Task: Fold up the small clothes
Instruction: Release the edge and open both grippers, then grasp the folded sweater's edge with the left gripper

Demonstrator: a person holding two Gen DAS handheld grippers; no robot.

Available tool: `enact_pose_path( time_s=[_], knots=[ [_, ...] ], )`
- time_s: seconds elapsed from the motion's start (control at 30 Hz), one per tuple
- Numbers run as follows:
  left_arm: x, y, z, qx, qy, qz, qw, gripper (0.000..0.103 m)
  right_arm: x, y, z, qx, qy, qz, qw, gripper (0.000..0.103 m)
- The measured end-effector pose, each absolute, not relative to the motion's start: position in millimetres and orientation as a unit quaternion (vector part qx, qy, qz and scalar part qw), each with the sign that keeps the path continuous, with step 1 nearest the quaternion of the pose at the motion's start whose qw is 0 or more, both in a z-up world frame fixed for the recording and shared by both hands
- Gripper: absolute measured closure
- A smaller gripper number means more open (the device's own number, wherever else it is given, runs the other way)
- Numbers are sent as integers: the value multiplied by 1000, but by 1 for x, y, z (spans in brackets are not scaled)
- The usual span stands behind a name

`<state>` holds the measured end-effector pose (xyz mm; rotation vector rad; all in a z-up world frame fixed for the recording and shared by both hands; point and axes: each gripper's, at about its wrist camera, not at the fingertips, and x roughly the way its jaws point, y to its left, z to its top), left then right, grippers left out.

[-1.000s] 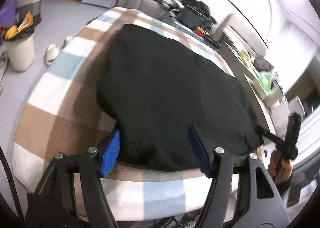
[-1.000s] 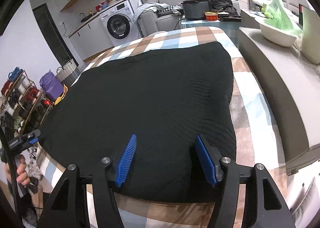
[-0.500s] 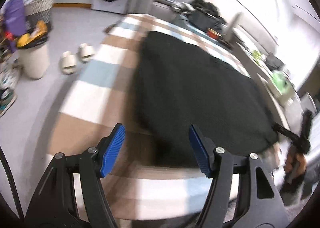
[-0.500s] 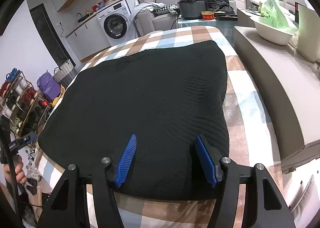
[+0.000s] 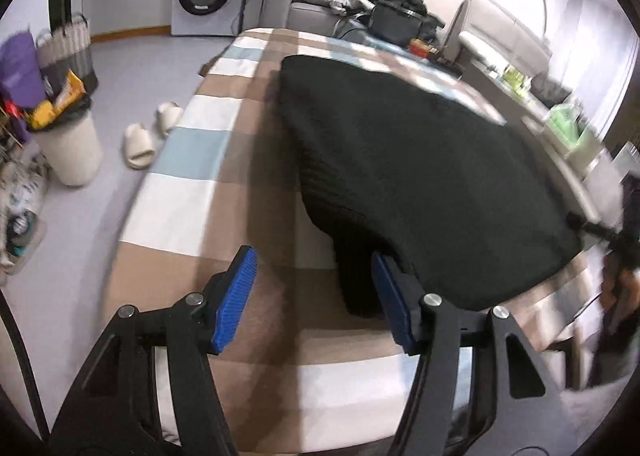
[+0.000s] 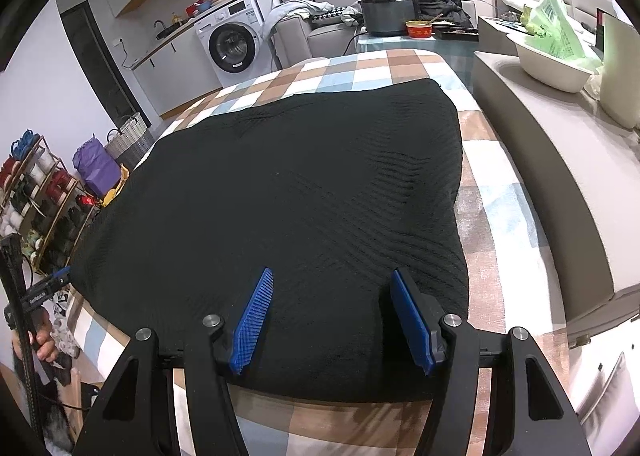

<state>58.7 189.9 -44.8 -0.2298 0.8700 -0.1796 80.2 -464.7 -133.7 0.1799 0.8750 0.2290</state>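
Observation:
A black knitted garment [image 6: 304,192] lies spread flat on the checked tablecloth [image 6: 480,296]. My right gripper [image 6: 331,276] stands open over the garment's near edge, the fabric lying under both blue pads. My left gripper [image 5: 314,268] is at the garment's [image 5: 420,184] near left corner. Its jaws are closing, with the turned-down corner just inside the right pad [image 5: 390,296] and bare cloth by the left pad. The pads do not press on the fabric. A hand holds the left gripper [image 6: 42,294] at the left edge of the right wrist view.
The floor to the left holds a white bin [image 5: 70,144], a pair of slippers [image 5: 150,134] and a shoe rack [image 6: 36,192]. A washing machine [image 6: 232,44] and a sofa stand at the back. A grey ledge on the right carries a white basin [image 6: 552,64].
My left gripper has shifted left along the table's near edge, from over the garment to its left corner, and its jaws have narrowed a little. The right gripper has stayed put.

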Motion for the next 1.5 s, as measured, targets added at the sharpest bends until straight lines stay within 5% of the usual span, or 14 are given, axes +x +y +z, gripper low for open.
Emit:
enact_pose_path(
  time_s=[0.47,0.6,0.87,1.17,1.5],
  knots=[
    [89,154,-24,-113,390,-169,898,46,82,-464,-135,89,425,109,894,40],
    [103,149,-30,-128,410,-192,882,71,81,-465,-136,87,426,110,894,40],
    [109,132,-38,-118,428,-219,869,100,83,-467,-138,90,428,110,893,40],
    [78,177,-16,-131,399,-173,891,103,83,-468,-138,92,427,110,893,40],
    [46,219,-48,-91,461,-79,879,103,83,-467,-139,91,429,110,892,40]
  ],
)
